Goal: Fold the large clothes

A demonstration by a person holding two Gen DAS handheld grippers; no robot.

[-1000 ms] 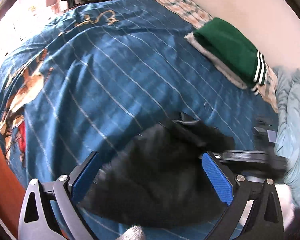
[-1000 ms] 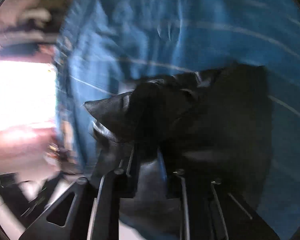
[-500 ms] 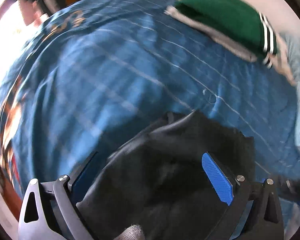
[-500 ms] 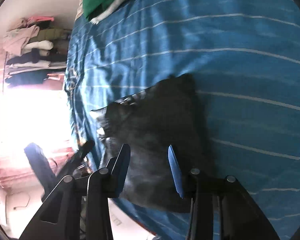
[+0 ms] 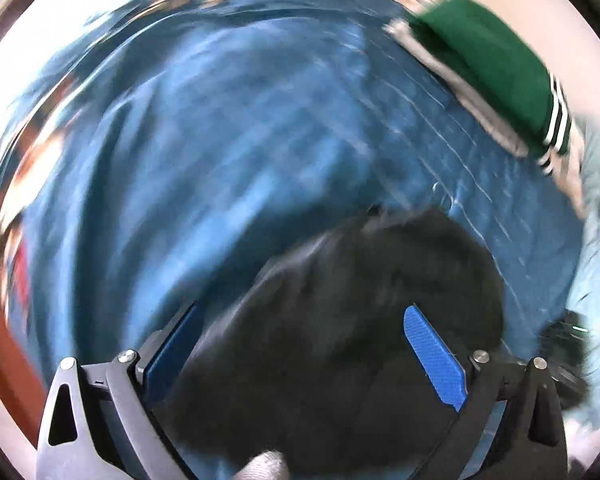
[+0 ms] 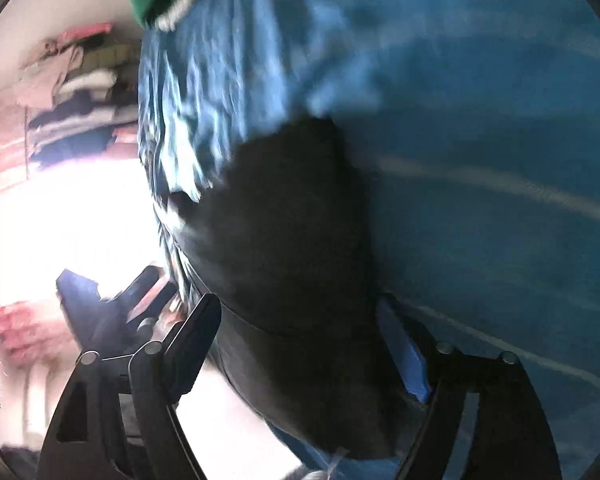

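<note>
Blue striped bedspread (image 5: 228, 152) covers the bed; both views are motion-blurred. Black garment (image 5: 348, 320) lies bunched near the bed's near edge, already folded down to a compact bundle. Green folded garment (image 5: 496, 64) sits well apart toward the bed's far corner, by the wall.

Step in hand, as I read it: release after a fold. Your right gripper (image 6: 300, 352) has its fingers opening, the black garment lying between them but not pinched. Your left gripper (image 5: 300, 344) has its fingers spread wide above the same bundle, gripping nothing.

Next move, my call: either one more fold or square it up. You need a clean edge to pick, and the blur hides the edges, so slow down. Grab only the top layer's edge, or you drag the whole bundle.

Versus a second ago: the right fingers were clamped shut on a raised peak of black cloth; half a second ago they stood partly apart; now wide, and the cloth is down on the bed. The left fingers stayed open throughout. The bundle reads flatter now. The green garment has not shifted on the bed.
</note>
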